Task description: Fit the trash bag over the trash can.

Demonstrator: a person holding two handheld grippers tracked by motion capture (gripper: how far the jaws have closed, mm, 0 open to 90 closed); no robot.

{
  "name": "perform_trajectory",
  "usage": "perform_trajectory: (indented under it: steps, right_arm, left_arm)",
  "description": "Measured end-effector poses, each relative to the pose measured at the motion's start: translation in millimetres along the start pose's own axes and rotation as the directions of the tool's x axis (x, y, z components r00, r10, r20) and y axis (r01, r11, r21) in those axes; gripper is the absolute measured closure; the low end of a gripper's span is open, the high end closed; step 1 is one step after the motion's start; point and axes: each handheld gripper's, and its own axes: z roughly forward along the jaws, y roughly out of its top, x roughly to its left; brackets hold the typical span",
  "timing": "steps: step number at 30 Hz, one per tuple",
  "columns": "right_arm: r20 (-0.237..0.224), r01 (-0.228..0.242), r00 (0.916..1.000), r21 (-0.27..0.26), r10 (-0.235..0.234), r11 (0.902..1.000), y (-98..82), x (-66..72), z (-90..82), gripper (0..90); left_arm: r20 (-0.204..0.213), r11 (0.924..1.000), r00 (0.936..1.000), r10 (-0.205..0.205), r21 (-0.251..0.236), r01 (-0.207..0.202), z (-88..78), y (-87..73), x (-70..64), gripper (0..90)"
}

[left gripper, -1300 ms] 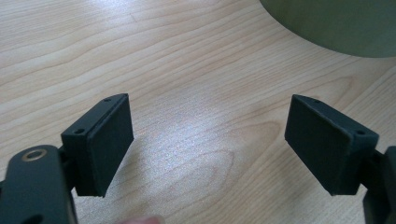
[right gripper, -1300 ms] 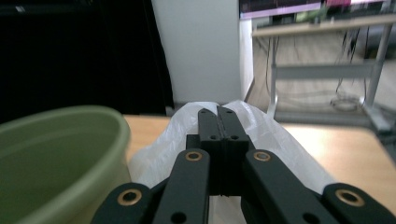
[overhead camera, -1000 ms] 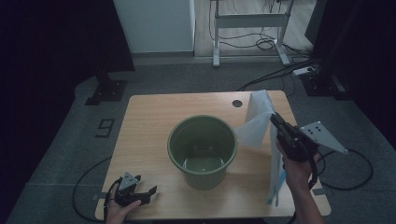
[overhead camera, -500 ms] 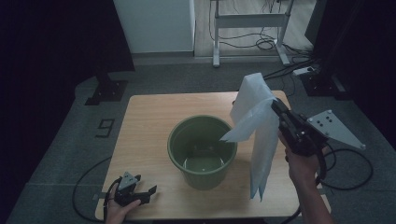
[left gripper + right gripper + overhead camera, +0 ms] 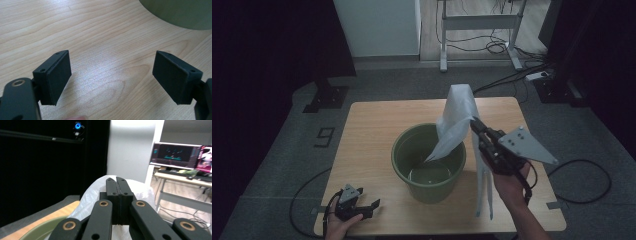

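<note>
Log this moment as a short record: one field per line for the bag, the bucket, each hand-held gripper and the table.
bag: white plastic bag, lifted off the table, one part drooping into the bucket, another hanging beside it
bucket: green bucket, upright mid-table, nothing visible inside apart from the bag's drooping part
right hand-held gripper: right hand-held gripper, jaws shut on the bag, raised beside the bucket
left hand-held gripper: left hand-held gripper, jaws wide open, nothing between them, low over the table's near left corner
table: wooden table
</note>
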Motion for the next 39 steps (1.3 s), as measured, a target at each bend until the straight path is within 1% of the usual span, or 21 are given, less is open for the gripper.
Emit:
perform_trajectory:
  steps: [2, 5, 7, 8, 9, 10, 12, 13, 16, 18, 20, 21, 22, 23, 24, 26, 27, 29, 34, 36, 39]
  right_arm:
    - [-0.019, 0.002, 0.9998, 0.012, -0.001, 0.9999, -6.8, 7.4, 3.3, 88.9]
    - [-0.028, 0.024, 0.9993, 0.034, -0.023, 0.9991, -16.3, 16.9, 8.5, 88.9]
    - [-0.038, 0.025, 0.9990, 0.053, -0.023, 0.9983, -22.9, 20.3, 12.4, 88.9]
    - [-0.038, 0.025, 0.9990, 0.053, -0.023, 0.9983, -22.9, 20.3, 12.4, 88.9]
    - [-0.042, 0.026, 0.9988, 0.063, -0.024, 0.9977, -26.4, 21.5, 14.1, 88.9]
    - [-0.057, 0.021, 0.9982, 0.079, -0.017, 0.9967, -33.3, 23.7, 16.4, 88.8]
    - [-0.066, 0.015, 0.9978, 0.088, -0.009, 0.9960, -36.8, 25.2, 16.7, 88.8]
    - [-0.082, 0.012, 0.9966, 0.095, -0.004, 0.9954, -43.7, 29.4, 14.3, 88.8]
    - [-0.102, 0.003, 0.9947, 0.096, 0.007, 0.9954, -51.7, 34.7, 6.1, 88.8]
    - [-0.107, -0.008, 0.9941, 0.082, 0.017, 0.9966, -52.5, 35.8, -2.7, 88.8]
    - [-0.099, 0.000, 0.9950, 0.062, 0.006, 0.9981, -50.4, 35.2, -12.0, 88.8]
    - [-0.099, 0.000, 0.9950, 0.062, 0.006, 0.9981, -50.4, 35.2, -12.0, 88.8]
    - [-0.096, -0.001, 0.9954, 0.051, 0.006, 0.9987, -48.7, 34.3, -16.4, 88.8]
    - [-0.092, -0.002, 0.9957, 0.034, 0.006, 0.9994, -44.7, 32.3, -24.3, 88.8]
    - [-0.092, -0.002, 0.9957, 0.034, 0.006, 0.9994, -44.7, 32.3, -24.3, 88.8]
    - [-0.087, 0.002, 0.9962, 0.012, -0.001, 0.9999, -38.5, 30.1, -34.0, 88.8]
    - [-0.087, 0.002, 0.9962, 0.012, -0.001, 0.9999, -38.5, 30.1, -34.0, 88.8]
    - [-0.077, 0.007, 0.9970, -0.002, -0.007, 1.0000, -34.6, 28.3, -40.2, 88.8]
    - [-0.069, -0.001, 0.9976, -0.011, 0.001, 0.9999, -33.0, 24.9, -43.0, 88.8]
    - [-0.076, 0.005, 0.9971, 0.001, -0.004, 1.0000, -34.2, 26.9, -40.2, 88.8]
    - [-0.080, 0.026, 0.9966, 0.037, -0.023, 0.9990, -41.4, 32.3, -28.0, 88.8]
  left_arm:
    - [0.001, 1.0000, 1.0000, -0.001, 0.000, 0.001, 0.0, 0.0, 0.1, 15.3]
    - [0.003, 1.0000, 1.0000, -0.001, 0.000, 0.001, 0.0, -0.1, 0.3, 15.3]
    - [0.004, 1.0000, 1.0000, -0.004, 0.000, 0.004, -0.2, -0.1, 0.6, 15.3]
    - [0.004, 1.0000, 1.0000, -0.004, 0.000, 0.004, -0.2, -0.1, 0.6, 15.3]
    - [0.005, 1.0000, 1.0000, -0.005, 0.000, 0.005, -0.2, -0.2, 0.6, 15.3]
    - [0.006, 1.0000, 1.0000, -0.006, 0.001, 0.006, -0.3, -0.3, 0.9, 15.2]
    - [0.006, 1.0000, 1.0000, -0.007, 0.000, 0.007, -0.3, -0.3, 1.0, 15.3]
    - [0.006, 1.0000, 1.0000, -0.008, 0.000, 0.008, -0.4, -0.4, 1.0, 15.3]
    - [0.005, 1.0000, 1.0000, -0.008, -0.001, 0.008, -0.4, -0.6, 0.8, 15.3]
    - [0.005, 1.0000, 1.0000, -0.008, 0.001, 0.008, -0.4, -0.6, 0.6, 15.3]
    - [0.006, 1.0000, 0.9999, -0.008, 0.004, 0.008, -0.4, -0.5, 0.6, 15.3]
    - [0.006, 1.0000, 0.9999, -0.008, 0.004, 0.008, -0.4, -0.5, 0.6, 15.3]
    - [0.006, 1.0000, 1.0000, -0.007, 0.005, 0.007, -0.2, -0.4, 0.6, 15.3]
    - [0.007, 1.0000, 1.0000, -0.007, 0.006, 0.007, -0.1, -0.3, 0.6, 15.3]
    - [0.007, 1.0000, 1.0000, -0.007, 0.006, 0.007, -0.1, -0.3, 0.6, 15.3]
    - [0.007, 1.0000, 1.0000, -0.006, 0.006, 0.006, 0.0, -0.2, 0.3, 15.3]
    - [0.007, 1.0000, 1.0000, -0.006, 0.006, 0.006, 0.0, -0.2, 0.3, 15.3]
    - [0.008, 1.0000, 1.0000, -0.006, 0.006, 0.006, 0.2, -0.2, 0.1, 15.3]
    - [0.009, 0.9999, 0.9999, -0.007, 0.007, 0.007, 0.3, -0.2, 0.3, 15.3]
    - [0.010, 0.9999, 0.9999, -0.008, 0.009, 0.008, 0.5, -0.1, 0.4, 15.2]
    - [0.008, 0.9999, 0.9999, -0.006, 0.008, 0.006, 0.5, 0.0, 0.1, 15.3]
